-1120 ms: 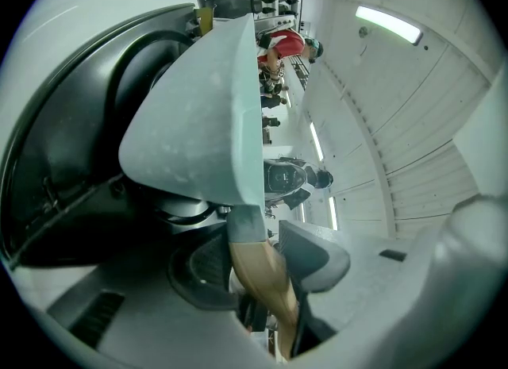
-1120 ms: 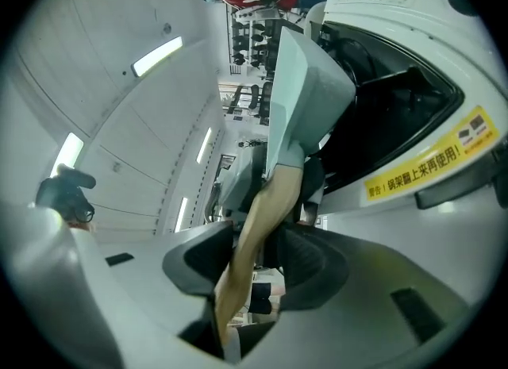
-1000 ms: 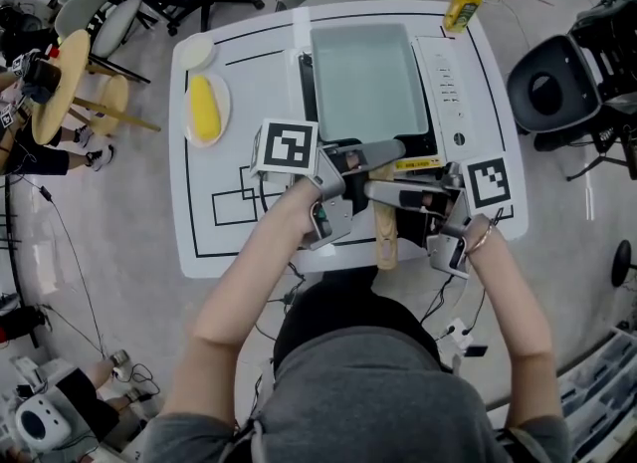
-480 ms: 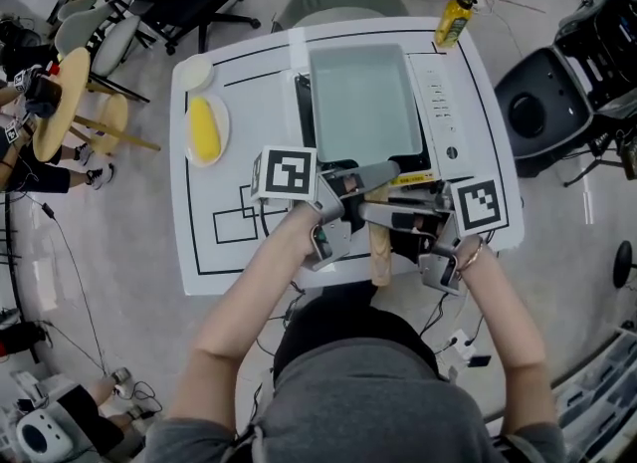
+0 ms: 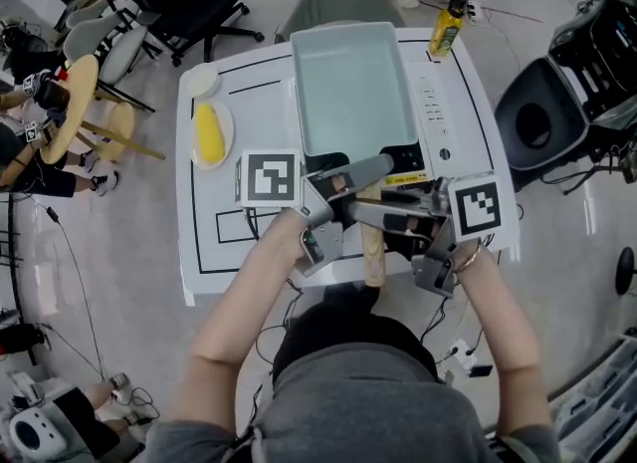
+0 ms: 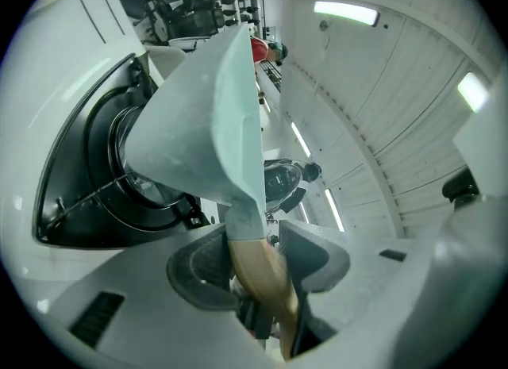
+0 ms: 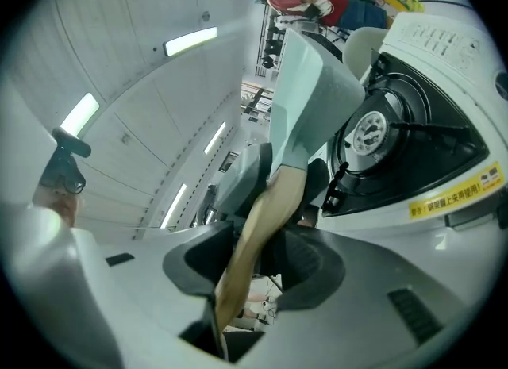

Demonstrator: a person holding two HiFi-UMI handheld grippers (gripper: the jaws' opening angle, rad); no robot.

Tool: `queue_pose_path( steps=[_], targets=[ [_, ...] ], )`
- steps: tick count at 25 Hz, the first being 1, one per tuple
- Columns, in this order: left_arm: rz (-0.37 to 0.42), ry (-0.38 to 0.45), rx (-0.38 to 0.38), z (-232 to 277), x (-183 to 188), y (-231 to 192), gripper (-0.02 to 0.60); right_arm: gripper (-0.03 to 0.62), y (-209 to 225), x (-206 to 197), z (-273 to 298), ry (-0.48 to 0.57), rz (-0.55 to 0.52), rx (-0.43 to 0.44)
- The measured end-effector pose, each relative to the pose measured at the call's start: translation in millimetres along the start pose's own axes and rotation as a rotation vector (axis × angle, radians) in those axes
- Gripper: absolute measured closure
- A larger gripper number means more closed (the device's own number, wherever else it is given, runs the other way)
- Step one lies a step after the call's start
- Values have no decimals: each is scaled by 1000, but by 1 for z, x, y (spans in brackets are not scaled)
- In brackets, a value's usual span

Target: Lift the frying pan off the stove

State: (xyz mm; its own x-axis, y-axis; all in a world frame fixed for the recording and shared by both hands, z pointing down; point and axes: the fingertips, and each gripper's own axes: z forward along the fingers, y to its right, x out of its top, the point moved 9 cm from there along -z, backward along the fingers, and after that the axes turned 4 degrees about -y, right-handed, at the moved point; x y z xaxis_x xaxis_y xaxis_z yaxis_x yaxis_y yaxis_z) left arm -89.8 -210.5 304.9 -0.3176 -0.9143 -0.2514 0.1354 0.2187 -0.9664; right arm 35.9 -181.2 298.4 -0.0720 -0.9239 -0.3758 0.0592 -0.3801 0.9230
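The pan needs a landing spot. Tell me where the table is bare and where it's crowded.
Bare: the table's left front, between the plate, the left tool and the near edge; also the strip between plate and stove. Crowded: front centre, where it and the right tool clamp the handle; the stove fills the right side.

White lined table [image 5: 261, 103], stove [image 5: 439, 117], plate [image 5: 228, 120] with possibly corn [image 5: 207, 133], small dish [image 5: 201, 80], yellow bottle [image 5: 446, 15]

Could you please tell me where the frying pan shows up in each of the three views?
Head view: frying pan at top centre.
Left gripper view: centre-left, above the jaws.
Right gripper view: upper centre, above the jaws.
Shared landmark: the black stove burner, beside the pan's near right corner in the head view, at left in the left gripper view, at right in the right gripper view.
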Motion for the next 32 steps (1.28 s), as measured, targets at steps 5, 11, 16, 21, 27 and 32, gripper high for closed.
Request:
queue_pose_path(
  steps=[5, 11, 16, 21, 27, 32],
  targets=[
    [52, 25, -9, -7, -3, 24, 416, 428, -21, -1, 1, 2, -54, 7],
    [97, 42, -5, -11, -3, 41, 416, 428, -33, 1, 0, 4, -105, 3],
    [127, 51, -18, -12, -3, 55, 416, 428, -44, 2, 0, 10, -150, 3],
    [177, 54, -6, -15, -6, 65, 416, 431, -54, -1, -1, 7, -183, -8],
    [204, 50, -8, -15, -7, 70, 416, 431, -58, -2, -2, 13, -201, -12],
    [204, 46, -4, -16, -13, 71, 416, 431, -61, -7, -1, 11, -208, -6]
  ],
)
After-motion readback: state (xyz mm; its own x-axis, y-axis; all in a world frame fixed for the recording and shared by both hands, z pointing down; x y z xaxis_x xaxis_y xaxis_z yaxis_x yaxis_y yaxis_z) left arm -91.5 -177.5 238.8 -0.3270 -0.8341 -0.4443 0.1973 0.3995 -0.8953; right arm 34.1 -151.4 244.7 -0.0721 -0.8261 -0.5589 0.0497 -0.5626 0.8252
